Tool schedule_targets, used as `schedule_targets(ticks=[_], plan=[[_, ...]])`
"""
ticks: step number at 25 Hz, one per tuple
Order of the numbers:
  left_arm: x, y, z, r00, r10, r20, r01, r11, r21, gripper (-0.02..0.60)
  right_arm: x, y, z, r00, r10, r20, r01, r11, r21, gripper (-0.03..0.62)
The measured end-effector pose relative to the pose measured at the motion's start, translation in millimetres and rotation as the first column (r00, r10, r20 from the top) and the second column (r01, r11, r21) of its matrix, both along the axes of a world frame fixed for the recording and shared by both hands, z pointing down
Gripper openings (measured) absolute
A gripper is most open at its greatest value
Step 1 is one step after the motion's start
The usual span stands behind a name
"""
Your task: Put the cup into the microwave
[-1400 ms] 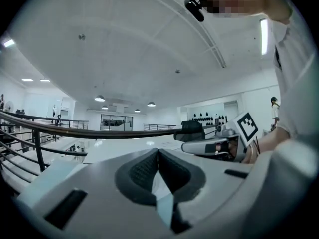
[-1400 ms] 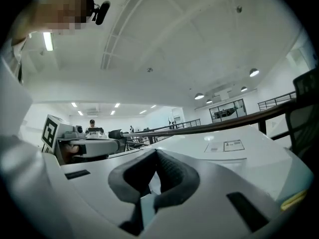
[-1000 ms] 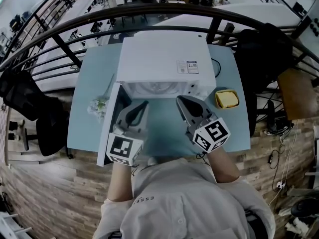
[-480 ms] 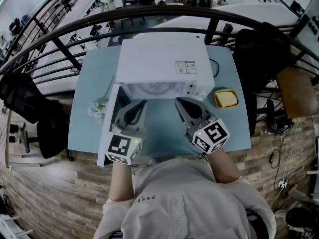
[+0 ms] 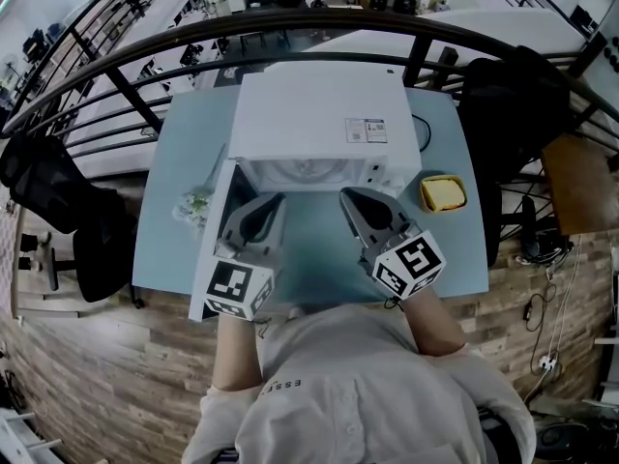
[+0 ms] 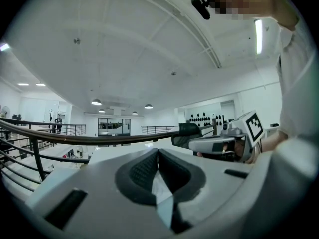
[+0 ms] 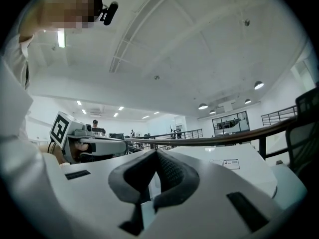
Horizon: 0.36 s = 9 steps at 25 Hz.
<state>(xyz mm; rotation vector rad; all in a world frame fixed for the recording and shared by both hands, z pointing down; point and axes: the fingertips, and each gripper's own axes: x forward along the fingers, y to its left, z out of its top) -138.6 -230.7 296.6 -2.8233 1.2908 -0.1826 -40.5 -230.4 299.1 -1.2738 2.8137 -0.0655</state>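
Three views, and in none of them can I pick out the cup for certain. The only place it could be hiding is the microwave's cavity [image 5: 309, 171], where I see a pale round shape that may be the turntable, the cup, or both. Nothing cup-like stands on the bare table [image 5: 319, 249].

The microwave [image 5: 314, 114] has its door [image 5: 215, 222] swung wide to the left, which I judge leaves the mouth free for a straight reach in. My left gripper [image 5: 279, 201] and right gripper [image 5: 346, 195] sit side by side just in front of that mouth, pointing level at it. Both have their jaws pressed together with nothing between them. That would suit a cup already set inside, or one yet to be fetched from somewhere out of frame.

Only the head view gives me the layout: the open door, a yellow dish [image 5: 442, 193] to the right of the oven, a greenish bunch [image 5: 196, 204] to its left, and the railing [image 5: 290, 27] beyond. The two gripper views look too level and too high to see into the cavity, taking in mostly ceiling, rail and each other. They do settle the closed, empty jaws, and the right gripper view also catches the oven's labelled top.
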Motion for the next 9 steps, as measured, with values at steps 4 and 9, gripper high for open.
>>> schedule_targets(ticks=[4,9], plan=[[-2.1,0.1,1.2,1.000,-0.001,-0.001,0.001,1.000,-0.005,0.003,0.8,-2.8,1.6,1.000,0.005,0.002,-0.005,1.000,-0.005,0.015],[-4.4,-4.2,3.7,0.999,-0.010,-0.032,0.009,1.000,-0.024,0.003,1.2,-6.8,5.0,1.000,0.009,0.014,-0.008,1.000,-0.011,0.015]])
